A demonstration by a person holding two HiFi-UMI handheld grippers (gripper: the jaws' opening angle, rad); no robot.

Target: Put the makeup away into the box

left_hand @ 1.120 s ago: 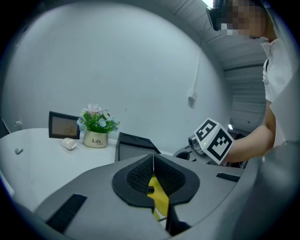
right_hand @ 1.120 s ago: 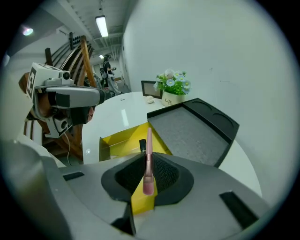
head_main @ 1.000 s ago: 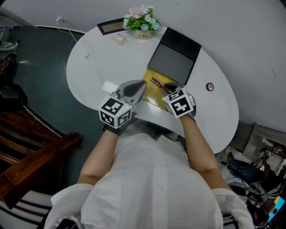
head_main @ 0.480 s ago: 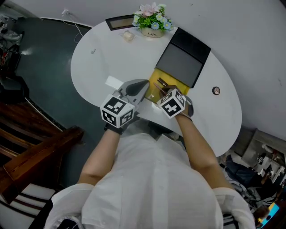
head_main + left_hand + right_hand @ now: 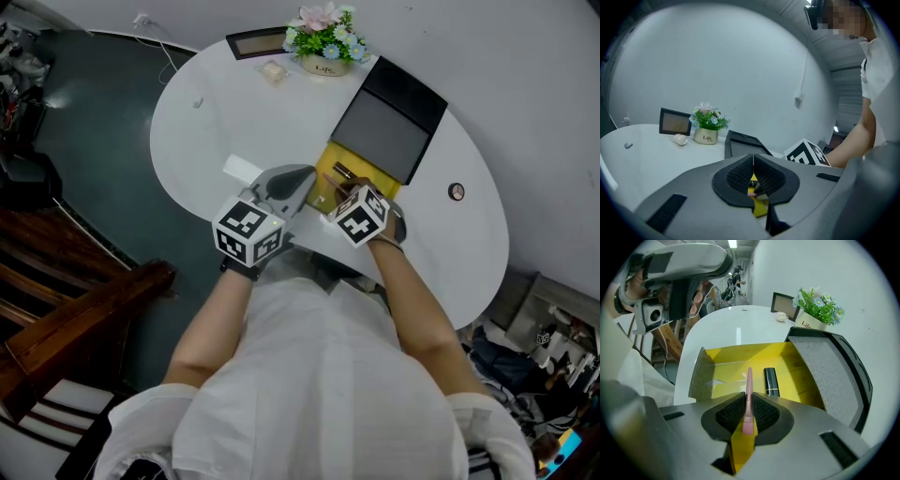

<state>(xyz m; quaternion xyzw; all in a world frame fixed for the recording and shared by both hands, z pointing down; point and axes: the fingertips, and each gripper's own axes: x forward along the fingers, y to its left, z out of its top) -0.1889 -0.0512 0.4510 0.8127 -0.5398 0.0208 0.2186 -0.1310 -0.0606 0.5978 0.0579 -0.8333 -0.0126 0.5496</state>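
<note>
right tongs (image 5: pixel 748 401) are clamped on a skinny pink makeup stick (image 5: pixel 749 378) right over the yellow box (image 5: pixel 736 354) with a black tube (image 5: pixel 771 380) inside, left tongs (image 5: pixel 753 168) pinched together, empty.

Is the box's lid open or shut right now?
Open: the lid is swung back off the yellow box, and a black tube lies inside.
</note>
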